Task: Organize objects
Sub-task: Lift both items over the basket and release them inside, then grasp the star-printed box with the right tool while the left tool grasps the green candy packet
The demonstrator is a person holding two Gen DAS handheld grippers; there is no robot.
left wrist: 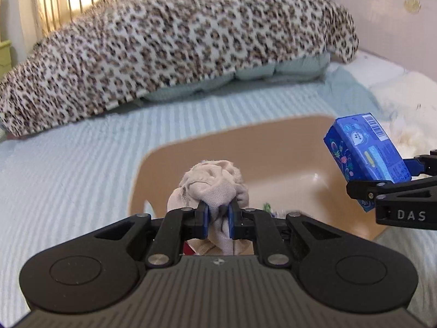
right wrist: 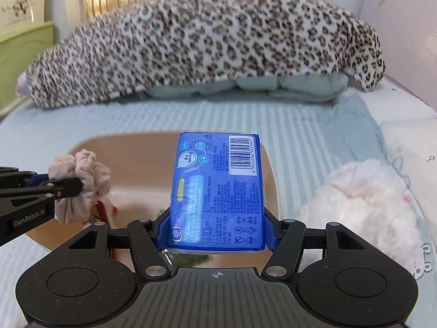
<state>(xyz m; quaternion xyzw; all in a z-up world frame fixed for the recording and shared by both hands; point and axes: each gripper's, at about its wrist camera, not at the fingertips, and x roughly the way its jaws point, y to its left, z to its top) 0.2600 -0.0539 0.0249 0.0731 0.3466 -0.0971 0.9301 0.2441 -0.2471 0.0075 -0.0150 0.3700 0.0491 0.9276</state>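
My left gripper [left wrist: 218,218] is shut on a bunched beige sock [left wrist: 213,183] and holds it above a tan plastic bin [left wrist: 286,147] on the bed. The sock also shows in the right wrist view [right wrist: 82,180], at the left. My right gripper [right wrist: 217,229] is shut on a blue tissue pack [right wrist: 218,191] and holds it over the bin's right part [right wrist: 270,175]. The pack shows at the right of the left wrist view [left wrist: 363,153]. Small red and green items lie in the bin, mostly hidden.
A leopard-print blanket [right wrist: 204,41] lies over a pale green pillow [right wrist: 286,87] at the head of the bed. The striped light-blue sheet [left wrist: 68,169] surrounds the bin. A white fluffy plush [right wrist: 360,199] lies right of the bin. A pale wall [right wrist: 404,41] stands at right.
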